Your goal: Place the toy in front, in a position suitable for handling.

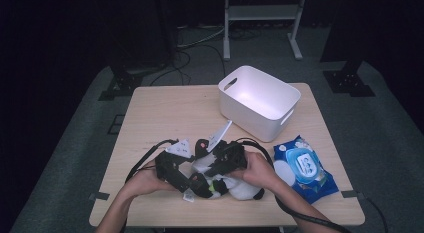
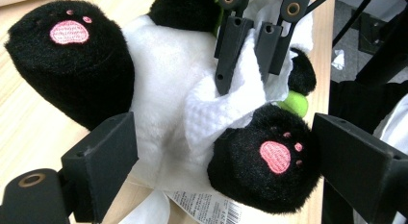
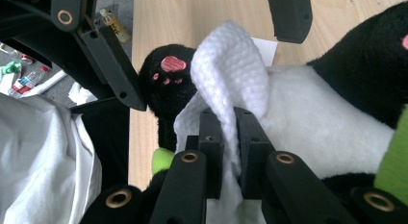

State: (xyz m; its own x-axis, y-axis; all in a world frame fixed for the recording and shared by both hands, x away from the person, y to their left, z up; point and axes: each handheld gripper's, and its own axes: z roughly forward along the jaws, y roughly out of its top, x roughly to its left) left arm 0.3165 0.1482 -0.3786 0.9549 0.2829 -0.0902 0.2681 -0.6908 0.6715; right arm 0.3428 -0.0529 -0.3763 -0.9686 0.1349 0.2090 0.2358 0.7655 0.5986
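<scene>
Between left tool (image 2: 221,152) jaws, plush panda (image 2: 159,89), right tool (image 3: 230,137) pinching wipe (image 3: 235,75)

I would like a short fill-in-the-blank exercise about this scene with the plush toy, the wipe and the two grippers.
1. The right gripper is shut on a white ____.
2. The left gripper has its jaws open, one on each side of the plush toy's black ____ with the pink pad.
3. The bin behind the toy is ____ in colour.
4. The blue pack lies to the ____ of the toy in the high view.

Missing words: wipe; paw; white; right
</scene>
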